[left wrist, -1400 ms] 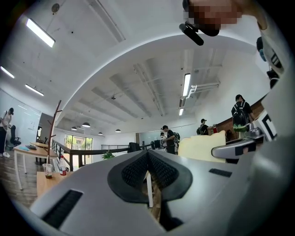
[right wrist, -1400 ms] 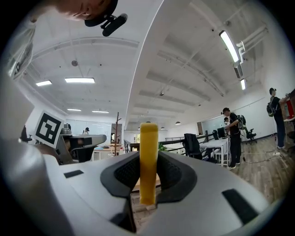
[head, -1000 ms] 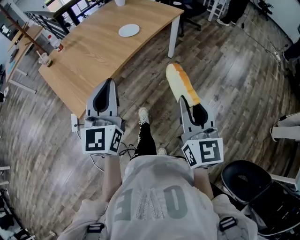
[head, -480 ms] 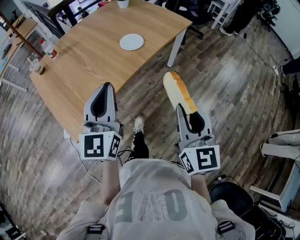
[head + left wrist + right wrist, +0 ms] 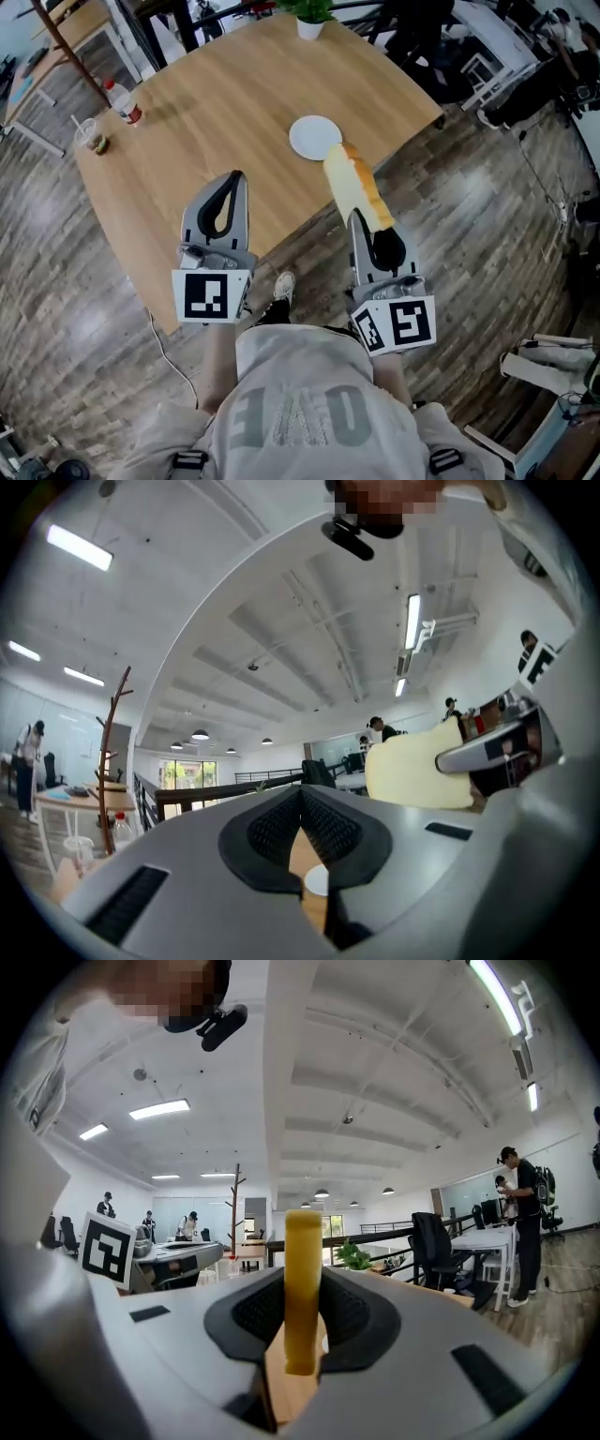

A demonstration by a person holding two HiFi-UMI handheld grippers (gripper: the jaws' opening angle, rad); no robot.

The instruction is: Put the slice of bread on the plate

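- Slice of bread (image 5: 354,186): clamped on edge, by its near end, in the right gripper (image 5: 375,232); it is carried above the table's (image 5: 206,103) near edge, with its far end close to the plate (image 5: 307,139).
- Handling (judged): light, soft and easily crushed; grip it gently at the crust.
- Left gripper (image 5: 225,192): jaws together, empty.

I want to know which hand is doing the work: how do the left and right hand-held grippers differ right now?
The right hand-held gripper is shut on the slice of bread, which stands on edge between its jaws. The left hand-held gripper has its jaws together on nothing. In the head view the left one's jaws are over the table and the right one's over the floor beside it. Both point toward the plate.
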